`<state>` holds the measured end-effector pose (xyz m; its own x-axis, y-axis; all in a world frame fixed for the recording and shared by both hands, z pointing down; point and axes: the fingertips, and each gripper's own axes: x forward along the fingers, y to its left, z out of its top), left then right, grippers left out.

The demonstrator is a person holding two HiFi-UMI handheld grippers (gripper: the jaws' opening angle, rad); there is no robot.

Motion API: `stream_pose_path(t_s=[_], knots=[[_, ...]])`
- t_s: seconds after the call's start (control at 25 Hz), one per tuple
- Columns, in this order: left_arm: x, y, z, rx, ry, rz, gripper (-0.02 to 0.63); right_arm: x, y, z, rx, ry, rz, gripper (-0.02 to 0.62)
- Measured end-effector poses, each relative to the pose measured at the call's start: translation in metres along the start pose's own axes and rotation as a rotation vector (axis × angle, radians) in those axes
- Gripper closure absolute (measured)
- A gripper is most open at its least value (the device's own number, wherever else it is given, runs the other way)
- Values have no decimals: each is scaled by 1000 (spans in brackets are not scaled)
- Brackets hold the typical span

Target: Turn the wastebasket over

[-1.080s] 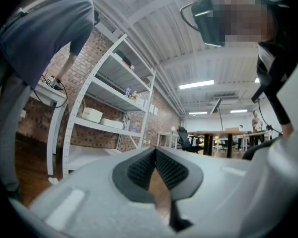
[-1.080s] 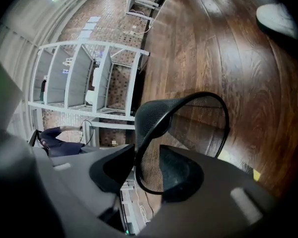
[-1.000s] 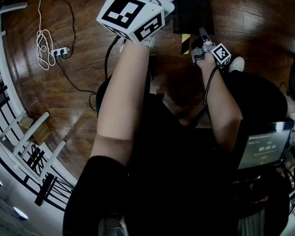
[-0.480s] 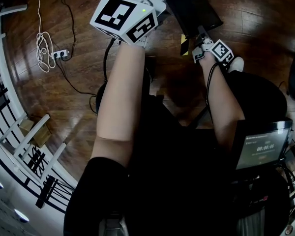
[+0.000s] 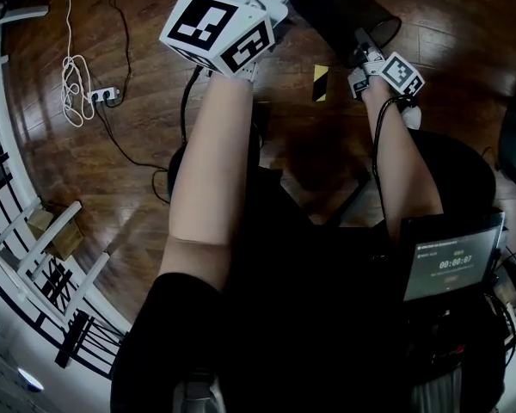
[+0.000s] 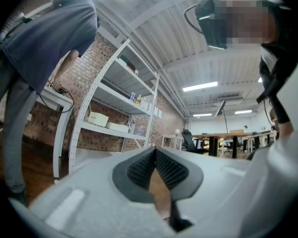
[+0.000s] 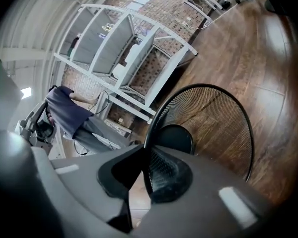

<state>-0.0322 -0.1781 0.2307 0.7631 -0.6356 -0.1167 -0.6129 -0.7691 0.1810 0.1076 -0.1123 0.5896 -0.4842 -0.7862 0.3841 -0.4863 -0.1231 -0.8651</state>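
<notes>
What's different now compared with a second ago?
The right gripper has just closed its jaws on the rim of the black mesh wastebasket, risen and tilted it, so its open mouth now shows. The left gripper stayed raised and empty, jaws together. The striped floor tape and power strip are unchanged.

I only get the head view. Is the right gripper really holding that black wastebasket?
Observer: Yes. The right gripper view shows the right gripper, its jaws just closed on the rim of the wastebasket.
Operator: Anything inside?
Observer: It looks empty; the floor shows through its mesh.
Operator: And the other one?
Observer: The left gripper is shut, holding nothing, pointing at white shelves.
</notes>
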Motion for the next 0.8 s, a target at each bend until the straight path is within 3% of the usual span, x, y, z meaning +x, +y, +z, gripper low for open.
stream_pose_path(t_s=[0.16,0.32,0.48,0.68,0.8], knots=[[-1,3,-3,-3,-6,5,604,5,8,19,-125,69,34,569],[0,5,-7,-12,-8,13,604,15,28,52,-523,228,42,569],[3,7,-12,-18,-16,12,604,27,30,67,-801,416,4,572],[3,13,-10,-31,-16,20,604,37,31,61,-1089,652,-19,574],[3,14,-6,-28,-23,23,604,37,24,34,-1332,832,-5,574]])
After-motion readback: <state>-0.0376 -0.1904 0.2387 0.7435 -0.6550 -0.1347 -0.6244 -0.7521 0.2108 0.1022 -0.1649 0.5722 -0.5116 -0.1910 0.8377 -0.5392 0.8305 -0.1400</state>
